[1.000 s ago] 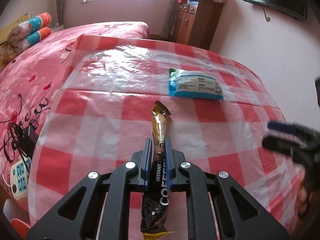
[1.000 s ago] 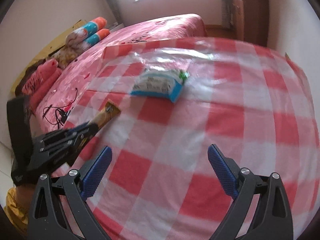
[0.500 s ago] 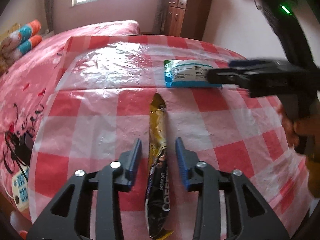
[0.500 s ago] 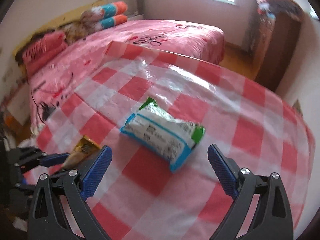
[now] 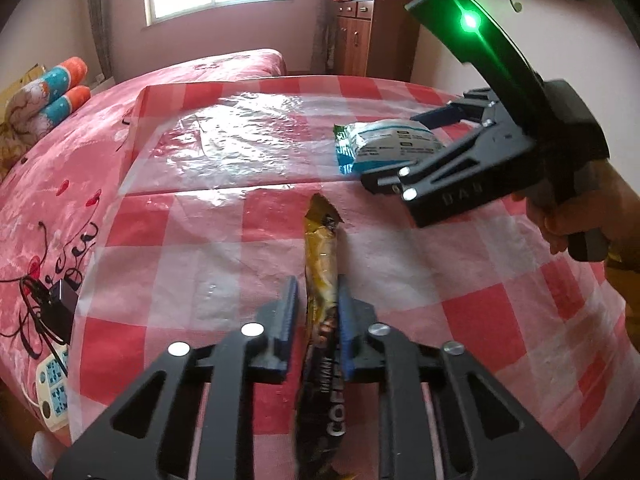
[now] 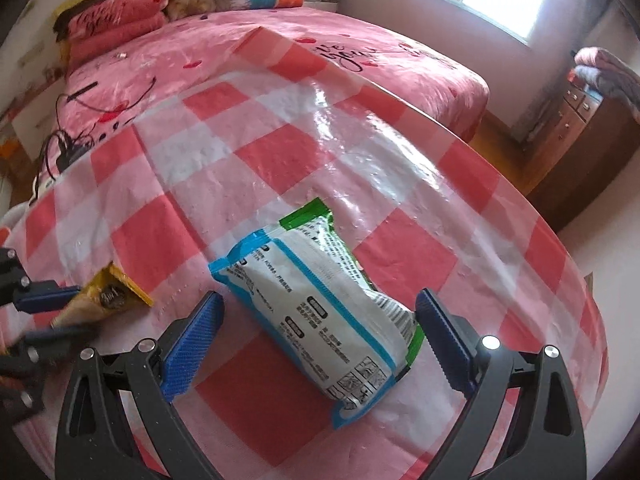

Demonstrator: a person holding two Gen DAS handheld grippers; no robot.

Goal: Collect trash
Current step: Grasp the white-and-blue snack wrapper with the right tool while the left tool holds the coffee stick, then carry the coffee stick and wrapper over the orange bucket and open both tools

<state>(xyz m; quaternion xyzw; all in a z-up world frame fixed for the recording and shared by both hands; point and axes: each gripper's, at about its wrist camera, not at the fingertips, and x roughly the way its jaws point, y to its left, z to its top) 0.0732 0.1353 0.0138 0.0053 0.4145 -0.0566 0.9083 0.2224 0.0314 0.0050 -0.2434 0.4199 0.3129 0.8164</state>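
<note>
The lower end of the coffee sachet (image 5: pixel 320 312) is cut off behind the left gripper (image 5: pixel 316 308), whose jaws have just closed on it. The right gripper (image 6: pixel 318 320) stands wide open astride the white snack packet (image 6: pixel 320 304), pads clear. Both lie on the checked tablecloth (image 5: pixel 192 264); a bed (image 6: pixel 248 44) lies beyond.
</note>
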